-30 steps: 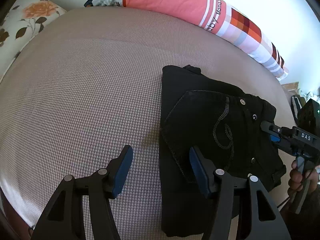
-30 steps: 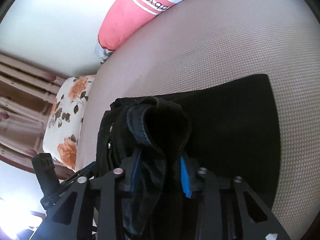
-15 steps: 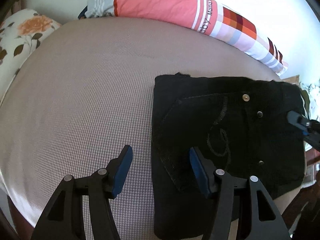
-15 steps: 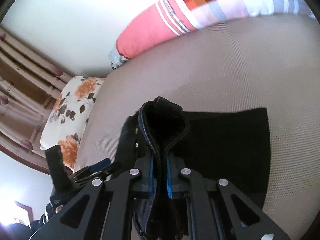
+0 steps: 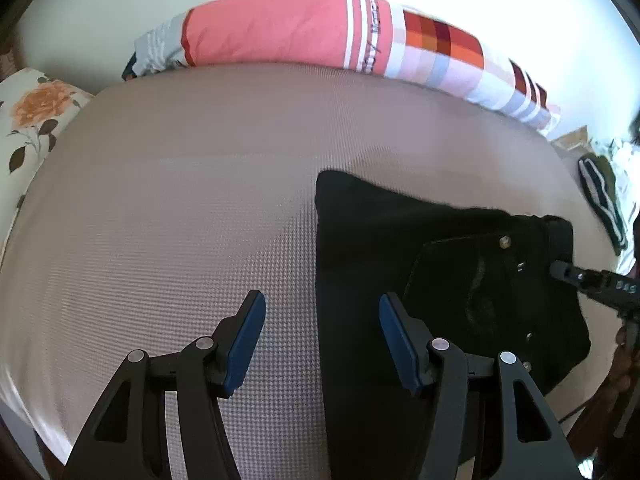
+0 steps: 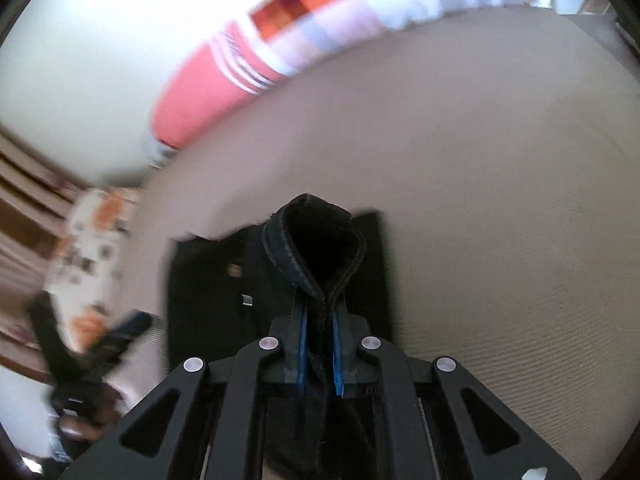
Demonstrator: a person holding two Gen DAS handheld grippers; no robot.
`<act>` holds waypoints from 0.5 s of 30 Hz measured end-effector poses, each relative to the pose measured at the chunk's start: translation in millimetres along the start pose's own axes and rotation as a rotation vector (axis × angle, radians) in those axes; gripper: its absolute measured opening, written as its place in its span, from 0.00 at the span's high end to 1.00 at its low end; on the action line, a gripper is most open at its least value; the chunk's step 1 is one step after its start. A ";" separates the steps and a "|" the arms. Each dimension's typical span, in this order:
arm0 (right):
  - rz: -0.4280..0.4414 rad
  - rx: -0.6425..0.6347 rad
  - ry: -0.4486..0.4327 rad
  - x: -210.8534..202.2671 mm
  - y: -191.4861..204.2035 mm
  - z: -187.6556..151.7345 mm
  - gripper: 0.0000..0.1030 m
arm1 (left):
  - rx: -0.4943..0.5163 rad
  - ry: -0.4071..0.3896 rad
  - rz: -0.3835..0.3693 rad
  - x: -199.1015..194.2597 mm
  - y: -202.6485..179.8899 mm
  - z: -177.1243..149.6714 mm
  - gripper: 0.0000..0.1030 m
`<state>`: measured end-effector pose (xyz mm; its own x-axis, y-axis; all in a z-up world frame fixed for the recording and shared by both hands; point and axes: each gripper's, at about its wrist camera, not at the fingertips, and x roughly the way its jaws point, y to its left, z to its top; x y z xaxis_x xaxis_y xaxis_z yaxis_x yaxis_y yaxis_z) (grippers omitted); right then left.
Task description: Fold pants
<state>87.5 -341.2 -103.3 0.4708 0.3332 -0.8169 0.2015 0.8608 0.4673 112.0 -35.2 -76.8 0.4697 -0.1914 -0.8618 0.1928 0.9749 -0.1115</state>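
Left wrist view. Compared with 1 second earlier, the black pants (image 5: 400, 264) sit farther right in the frame, and the rear pocket with its rivets has shifted toward the right edge. The bolster pillow (image 5: 304, 28) now lies flatter across the far side. The left gripper (image 5: 322, 332) points steeply down over the near part of the bed (image 5: 180, 208); its 2 blue pads stand well apart, gripping nothing, with the same gap as before. The left pad is over bare bedcover, the right pad over the left edge of the pants. The pants lie folded on the right half of the bed. The right gripper (image 5: 560, 270) enters from the right edge, its tip at the waistband. A floral pillow (image 5: 32, 112) lies at the far left; striped clothing (image 5: 600, 200) is beyond the bed at right.

Right wrist view. Earlier the jaws stood wider around a loose fold; they are now clamped on it. The right gripper (image 6: 320, 320) is closed on a fold of the pants' (image 6: 320, 240) waistband, which loops up beyond the pads. The frame is motion-blurred. The left gripper (image 6: 120, 332) appears at lower left, just beside the garment's left edge, with a hand (image 6: 86, 424) below it, indistinct. Nothing obstructs the pants.
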 end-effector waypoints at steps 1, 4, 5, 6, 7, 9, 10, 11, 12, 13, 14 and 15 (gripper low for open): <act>0.001 0.006 -0.001 2.6 -4.5 -0.9 0.88 | 0.003 0.011 0.000 4.5 -1.2 -0.6 0.42; -0.032 0.001 0.004 5.2 -3.2 0.8 0.81 | 0.012 0.049 0.006 18.5 -3.6 -3.3 0.42; -0.043 -0.007 0.002 3.3 -0.9 1.5 0.80 | 0.017 0.068 0.013 26.2 -4.7 -5.1 0.42; -0.053 -0.013 0.001 1.8 2.1 1.8 0.77 | 0.019 0.073 0.018 28.9 -5.9 -6.8 0.42; -0.059 -0.016 0.002 -1.5 3.9 0.5 0.76 | 0.024 0.069 0.026 31.4 -7.0 -8.6 0.42; -0.055 -0.014 0.007 -9.2 3.9 -4.6 0.76 | 0.030 0.060 0.032 29.8 -8.3 -10.0 0.42; -0.053 -0.015 0.014 -14.2 3.8 -9.0 0.76 | 0.034 0.062 0.033 28.2 -9.2 -11.4 0.42; -0.054 -0.019 0.023 -18.7 4.6 -13.3 0.76 | 0.035 0.065 0.031 27.2 -9.2 -12.7 0.42; -0.058 -0.022 0.026 -24.0 4.9 -18.5 0.76 | 0.035 0.069 0.025 26.1 -9.0 -14.7 0.42; -0.057 -0.023 0.026 -27.1 6.8 -21.4 0.76 | 0.035 0.076 0.010 24.9 -9.2 -16.9 0.42; -0.054 -0.027 0.028 -31.9 7.7 -26.2 0.76 | 0.034 0.086 -0.010 23.1 -9.6 -20.6 0.42; -0.045 -0.027 0.034 -36.0 8.0 -31.1 0.76 | 0.034 0.090 -0.017 21.3 -10.1 -23.3 0.42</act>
<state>45.5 -334.4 -80.7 0.4326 0.3067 -0.8478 0.1982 0.8850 0.4213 100.0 -46.5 -105.6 0.3872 -0.1957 -0.9010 0.2304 0.9668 -0.1109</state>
